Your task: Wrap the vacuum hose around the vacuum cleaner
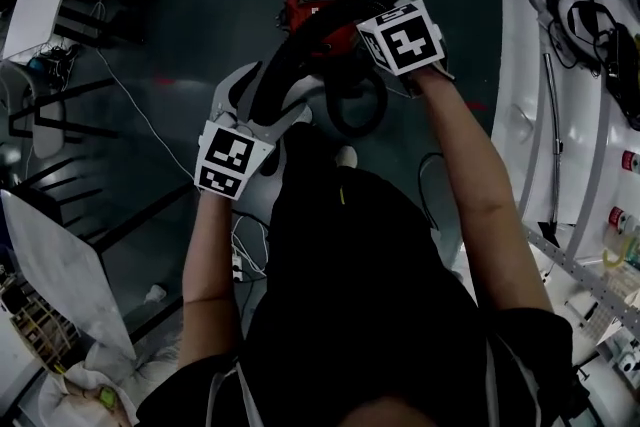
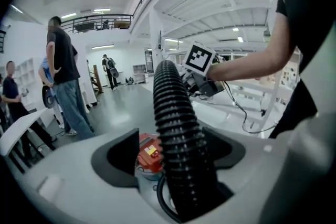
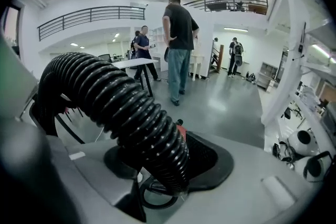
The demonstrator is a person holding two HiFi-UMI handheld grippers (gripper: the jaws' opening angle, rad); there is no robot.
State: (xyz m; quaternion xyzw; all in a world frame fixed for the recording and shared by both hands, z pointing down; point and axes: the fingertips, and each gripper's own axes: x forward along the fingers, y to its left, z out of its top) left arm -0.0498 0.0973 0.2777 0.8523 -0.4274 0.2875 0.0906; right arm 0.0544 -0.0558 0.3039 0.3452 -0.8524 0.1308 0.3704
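The red vacuum cleaner (image 1: 312,0) stands on the dark floor ahead of me. Its black ribbed hose (image 1: 290,50) arcs from my left gripper (image 1: 250,105) up over the cleaner to my right gripper (image 1: 375,35). In the left gripper view the hose (image 2: 173,113) runs between the jaws of the left gripper (image 2: 176,152), which stand open with a gap on the left side; the red cleaner (image 2: 148,153) shows below. In the right gripper view the right gripper (image 3: 165,162) is shut on the hose (image 3: 121,102), which bends away to the left.
A white workbench (image 1: 530,65) with headsets and tools runs along the right. Black frame legs (image 1: 60,115) and a white cable (image 1: 150,125) lie on the floor at the left. People (image 3: 180,44) stand further off in the hall.
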